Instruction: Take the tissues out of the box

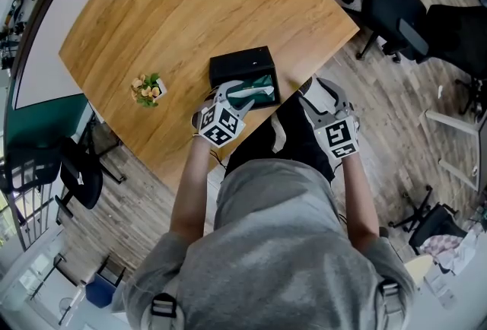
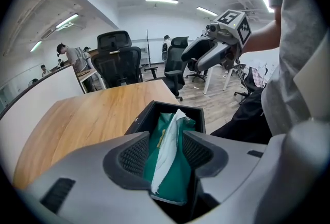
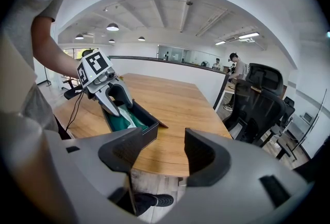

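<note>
Light, limp and easily torn by my judgement, the tissue [image 2: 172,125] stood in its box [image 2: 140,118] between the jaws of the open left tool [image 2: 166,135], best pinched mid-fold, while the right tool [image 3: 164,152] gaped empty.

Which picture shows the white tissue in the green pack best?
The left gripper view: the white tissue stands close up between the left gripper's open jaws. Head view shows it tiny; right gripper view, only a sliver.

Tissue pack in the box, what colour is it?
The tissue pack is green; the left gripper view shows it best.
</note>
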The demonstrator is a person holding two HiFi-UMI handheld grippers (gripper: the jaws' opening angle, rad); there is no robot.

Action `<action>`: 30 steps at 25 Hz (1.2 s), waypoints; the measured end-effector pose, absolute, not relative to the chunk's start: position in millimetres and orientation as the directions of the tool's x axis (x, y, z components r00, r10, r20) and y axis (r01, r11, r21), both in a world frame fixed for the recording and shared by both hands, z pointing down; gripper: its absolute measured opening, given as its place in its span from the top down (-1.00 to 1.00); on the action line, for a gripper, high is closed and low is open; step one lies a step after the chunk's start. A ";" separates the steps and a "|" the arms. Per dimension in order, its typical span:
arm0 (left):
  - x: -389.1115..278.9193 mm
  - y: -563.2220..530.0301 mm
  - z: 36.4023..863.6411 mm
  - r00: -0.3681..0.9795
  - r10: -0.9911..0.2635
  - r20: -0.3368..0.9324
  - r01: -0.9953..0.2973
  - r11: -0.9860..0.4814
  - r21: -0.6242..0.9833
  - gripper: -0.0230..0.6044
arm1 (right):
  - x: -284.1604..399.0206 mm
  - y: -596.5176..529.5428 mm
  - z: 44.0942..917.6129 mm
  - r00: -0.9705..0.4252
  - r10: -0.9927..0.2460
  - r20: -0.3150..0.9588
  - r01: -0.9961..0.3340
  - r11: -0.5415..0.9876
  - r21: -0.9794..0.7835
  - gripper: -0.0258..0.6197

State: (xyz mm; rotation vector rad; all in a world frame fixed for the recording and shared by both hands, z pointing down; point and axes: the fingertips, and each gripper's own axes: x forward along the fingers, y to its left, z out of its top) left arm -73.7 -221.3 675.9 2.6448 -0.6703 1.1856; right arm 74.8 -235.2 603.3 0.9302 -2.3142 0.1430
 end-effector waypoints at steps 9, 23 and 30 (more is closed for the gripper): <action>-73.2 -221.1 688.8 0.581 -0.274 0.766 -0.414 -0.910 -0.012 0.26 | 74.0 -239.0 601.4 -0.533 -0.598 0.599 -0.670 0.730 0.133 0.10; -65.7 -214.1 707.3 0.532 -0.206 0.821 -0.321 -0.947 -0.029 0.61 | 87.8 -240.4 603.9 -0.506 -0.607 0.613 -0.687 0.713 0.139 0.11; -65.0 -216.4 708.6 0.515 -0.205 0.832 -0.326 -0.945 -0.032 0.81 | 87.7 -248.5 601.0 -0.520 -0.605 0.604 -0.680 0.720 0.136 0.12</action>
